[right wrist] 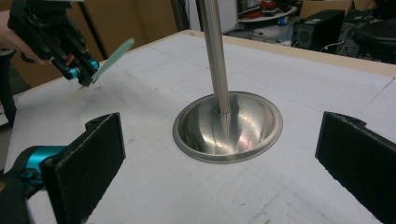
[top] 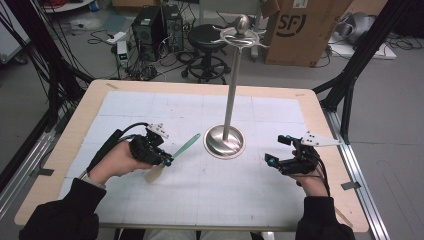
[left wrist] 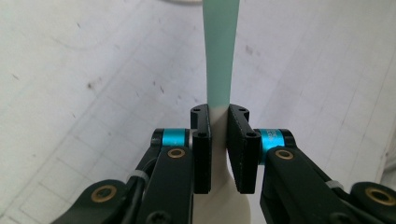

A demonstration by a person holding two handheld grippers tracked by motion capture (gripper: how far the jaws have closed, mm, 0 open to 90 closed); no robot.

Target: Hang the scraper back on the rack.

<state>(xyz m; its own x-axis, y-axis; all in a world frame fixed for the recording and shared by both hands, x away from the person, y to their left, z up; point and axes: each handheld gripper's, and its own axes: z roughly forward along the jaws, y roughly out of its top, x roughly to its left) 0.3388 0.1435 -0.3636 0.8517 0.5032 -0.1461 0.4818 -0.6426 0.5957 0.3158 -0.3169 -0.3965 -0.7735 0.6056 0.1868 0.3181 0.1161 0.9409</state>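
The left gripper [top: 167,161] clamps a spatula [top: 175,157] at the junction of its green handle and cream blade. In the left gripper view the 2 pads [left wrist: 201,154] press both sides of the cream neck, and the green handle points away from the camera. The spatula is held clear of the mat [top: 150,107], left of the stand [top: 226,140], handle tip angled toward the stand's base. The right gripper [top: 272,161] sits right of the base, jaws spread wide with nothing between them, facing the stand's pole across the table [top: 90,102].
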